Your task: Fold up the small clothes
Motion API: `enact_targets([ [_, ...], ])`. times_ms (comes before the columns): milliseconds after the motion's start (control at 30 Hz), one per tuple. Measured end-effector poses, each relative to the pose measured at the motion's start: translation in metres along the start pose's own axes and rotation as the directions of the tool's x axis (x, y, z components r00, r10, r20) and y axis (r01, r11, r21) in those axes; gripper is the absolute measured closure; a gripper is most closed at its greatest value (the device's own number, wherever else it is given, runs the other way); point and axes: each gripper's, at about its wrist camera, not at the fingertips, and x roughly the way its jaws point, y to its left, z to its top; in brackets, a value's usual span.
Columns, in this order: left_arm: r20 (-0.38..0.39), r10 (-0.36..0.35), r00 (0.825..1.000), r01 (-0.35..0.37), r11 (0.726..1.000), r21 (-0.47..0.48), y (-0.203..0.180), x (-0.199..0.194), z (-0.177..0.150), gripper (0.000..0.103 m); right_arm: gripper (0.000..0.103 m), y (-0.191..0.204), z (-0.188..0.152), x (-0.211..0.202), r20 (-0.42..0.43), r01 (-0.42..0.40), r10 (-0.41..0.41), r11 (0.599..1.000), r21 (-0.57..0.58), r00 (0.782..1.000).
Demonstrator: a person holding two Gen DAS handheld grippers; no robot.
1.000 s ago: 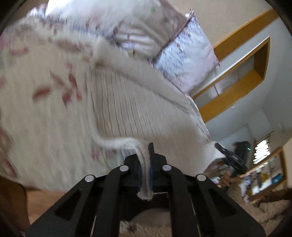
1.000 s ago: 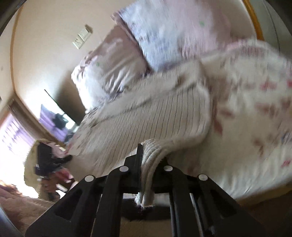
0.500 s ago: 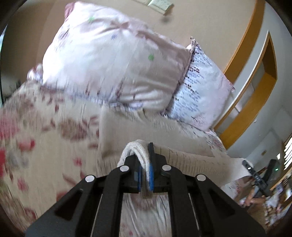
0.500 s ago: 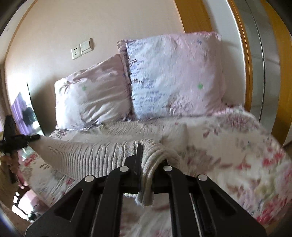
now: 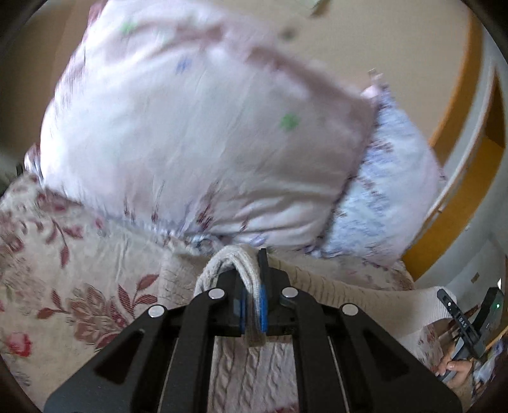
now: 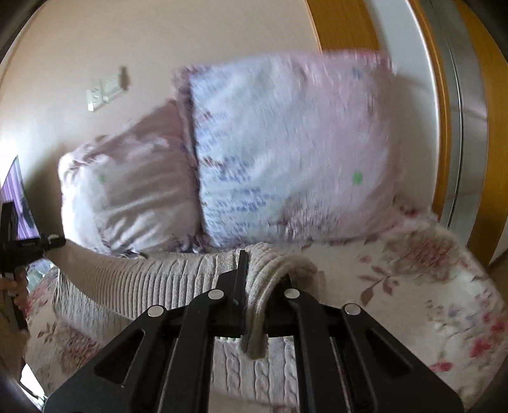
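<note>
A cream ribbed knit sweater [image 5: 349, 295] lies across the floral bedspread [image 5: 79, 270], stretched between both grippers. My left gripper [image 5: 252, 305] is shut on one corner of its hem, the knit looping up over the fingers. My right gripper [image 6: 254, 305] is shut on the other corner of the sweater [image 6: 165, 276]. Cable-knit fabric [image 6: 254, 375] lies below the right gripper, and below the left one as well. The right gripper shows at the far right of the left wrist view [image 5: 463, 327], and the left gripper at the far left of the right wrist view [image 6: 19, 244].
Two pillows lean against the wall close ahead: a pale pink one [image 5: 197, 143] and a blue-patterned one [image 6: 292, 152]. A wooden door frame [image 6: 346, 28] stands to the right of the bed. A wall socket plate [image 6: 104, 93] is above the pillows.
Both grippers have carried the sweater hem forward over the bed towards the pillows and levelled out. The pillows now fill the views. Both stay shut on the hem.
</note>
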Motion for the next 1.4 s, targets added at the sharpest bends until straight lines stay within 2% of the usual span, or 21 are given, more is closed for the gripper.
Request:
enact_targets([
  [67, -0.073, 0.014, 0.997, -0.019, 0.998, -0.063, 0.016, 0.030, -0.006, 0.097, 0.096, -0.013, -0.007, 0.032, -0.075, 0.003, 0.001, 0.999, 0.051, 0.997],
  [133, -0.145, 0.004, 0.989, -0.024, 0.990, -0.139, 0.032, 0.053, -0.015, 0.097, 0.096, -0.023, -0.020, 0.063, -0.170, 0.006, 0.012, 0.994, 0.107, 0.985],
  [233, -0.178, -0.016, 0.984, -0.018, 0.982, -0.190, 0.044, 0.067, -0.024, 0.097, 0.096, -0.034, -0.036, 0.091, -0.260, 0.014, 0.034, 0.984, 0.179, 0.965],
  [367, -0.179, -0.030, 0.983, -0.004, 0.982, -0.190, 0.044, 0.070, -0.019, 0.097, 0.095, -0.047, -0.038, 0.101, -0.281, -0.012, 0.099, 0.956, 0.294, 0.955],
  [433, -0.184, -0.052, 0.981, 0.010, 0.975, -0.223, 0.046, 0.074, -0.013, 0.096, 0.091, -0.056, -0.035, 0.107, -0.282, -0.026, 0.143, 0.923, 0.383, 0.949],
  [467, -0.184, -0.052, 0.982, 0.005, 0.968, -0.249, 0.048, 0.075, -0.012, 0.091, 0.088, -0.061, -0.033, 0.110, -0.281, -0.027, 0.161, 0.904, 0.426, 0.946],
  [500, -0.184, -0.060, 0.981, 0.004, 0.957, -0.290, 0.052, 0.078, -0.010, 0.086, 0.079, -0.067, -0.032, 0.116, -0.279, -0.040, 0.199, 0.873, 0.485, 0.939],
  [533, -0.183, -0.070, 0.981, 0.008, 0.946, -0.324, 0.055, 0.081, -0.009, 0.075, 0.069, -0.070, -0.030, 0.122, -0.271, -0.054, 0.227, 0.850, 0.524, 0.935],
  [600, -0.167, -0.092, 0.982, 0.025, 0.931, -0.364, 0.056, 0.083, -0.006, 0.067, 0.061, -0.075, -0.028, 0.130, -0.248, -0.067, 0.256, 0.810, 0.582, 0.934],
  [667, -0.155, -0.093, 0.983, 0.030, 0.931, -0.364, 0.051, 0.083, 0.000, 0.055, 0.056, -0.076, -0.024, 0.134, -0.222, -0.083, 0.269, 0.789, 0.608, 0.937],
  [700, -0.140, -0.092, 0.986, 0.036, 0.933, -0.358, 0.048, 0.079, 0.003, 0.052, 0.055, -0.075, -0.021, 0.134, -0.208, -0.090, 0.271, 0.783, 0.615, 0.940],
  [800, -0.106, -0.086, 0.991, 0.047, 0.943, -0.329, 0.043, 0.064, 0.008, 0.045, 0.051, -0.070, -0.013, 0.125, -0.172, -0.116, 0.267, 0.795, 0.595, 0.948],
  [933, -0.072, -0.057, 0.996, 0.038, 0.970, -0.239, 0.036, 0.036, 0.009, 0.045, 0.051, -0.063, -0.009, 0.095, -0.152, -0.102, 0.209, 0.850, 0.517, 0.966],
  [1033, -0.065, -0.006, 0.998, -0.003, 0.991, -0.136, 0.031, 0.015, 0.002, 0.045, 0.051, -0.060, -0.012, 0.068, -0.164, -0.046, 0.125, 0.906, 0.421, 0.978],
  [1167, -0.084, 0.064, 0.994, -0.064, 0.998, 0.003, 0.026, -0.005, -0.021, 0.045, 0.052, -0.061, -0.026, 0.050, -0.208, 0.011, 0.064, 0.941, 0.339, 0.976],
  [1300, -0.117, 0.103, 0.988, -0.098, 0.994, 0.051, 0.028, -0.008, -0.039, 0.048, 0.057, -0.065, -0.042, 0.039, -0.244, 0.034, 0.044, 0.951, 0.308, 0.969],
  [1400, -0.145, 0.124, 0.982, -0.119, 0.992, 0.045, 0.033, -0.003, -0.046, 0.048, 0.058, -0.063, -0.054, 0.036, -0.272, 0.056, 0.020, 0.962, 0.268, 0.962],
])
